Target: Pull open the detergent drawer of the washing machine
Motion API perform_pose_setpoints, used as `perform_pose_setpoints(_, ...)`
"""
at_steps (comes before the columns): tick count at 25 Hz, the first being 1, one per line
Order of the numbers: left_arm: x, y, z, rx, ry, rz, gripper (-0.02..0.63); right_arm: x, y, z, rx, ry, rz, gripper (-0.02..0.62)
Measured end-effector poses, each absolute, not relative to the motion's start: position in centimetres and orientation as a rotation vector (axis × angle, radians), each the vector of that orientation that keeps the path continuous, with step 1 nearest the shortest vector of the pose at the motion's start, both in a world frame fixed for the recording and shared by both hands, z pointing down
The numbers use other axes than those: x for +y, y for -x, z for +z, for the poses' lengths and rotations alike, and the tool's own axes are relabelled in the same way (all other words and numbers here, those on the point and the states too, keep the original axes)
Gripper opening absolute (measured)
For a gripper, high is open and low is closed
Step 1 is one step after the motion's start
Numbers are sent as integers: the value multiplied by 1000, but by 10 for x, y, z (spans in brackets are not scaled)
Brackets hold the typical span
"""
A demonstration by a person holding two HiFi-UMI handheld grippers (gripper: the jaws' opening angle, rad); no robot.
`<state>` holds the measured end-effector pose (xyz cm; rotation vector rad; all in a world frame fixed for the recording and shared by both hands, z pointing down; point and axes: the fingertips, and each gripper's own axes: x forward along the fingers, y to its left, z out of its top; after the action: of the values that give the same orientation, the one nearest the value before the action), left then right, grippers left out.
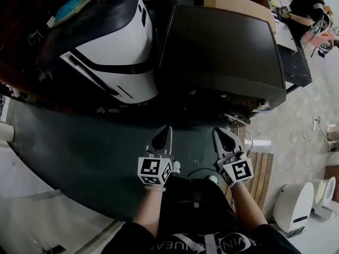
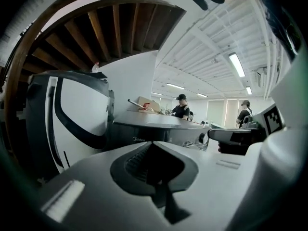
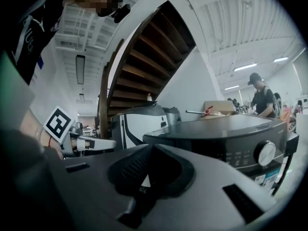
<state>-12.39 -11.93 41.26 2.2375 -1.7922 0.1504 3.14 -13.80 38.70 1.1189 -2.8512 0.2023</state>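
Presently: approach stage, no contact made.

Left gripper [image 1: 167, 131]: jaws pressed together, nothing between them. Right gripper [image 1: 218, 133]: jaws likewise closed on nothing. We hold both side by side and low, pointing toward the washing machine [image 1: 222, 52], which stands ahead of both tips and apart from them.

Washing machine: its dark lid fills the middle of the head view. Its front panel [image 2: 159, 137] shows in the left gripper view and its dial [image 3: 266, 153] in the right gripper view.

Detergent drawer: we cannot pick out its outline in any view. We judge it sits somewhere in that front panel.

Next move, as we judge it: carry one gripper up to the panel, part its jaws, find the drawer's lip, close on it and draw straight back.

Left of the machine: a white-and-black appliance [image 1: 114, 52] — no part of the task.
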Motion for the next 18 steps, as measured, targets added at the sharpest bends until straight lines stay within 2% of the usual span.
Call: perform_pose_setpoints(18, -195, 140, 491, -1445, -2218, -64, 11, -188, 26, 455, -2720, -1317, 305, 14)
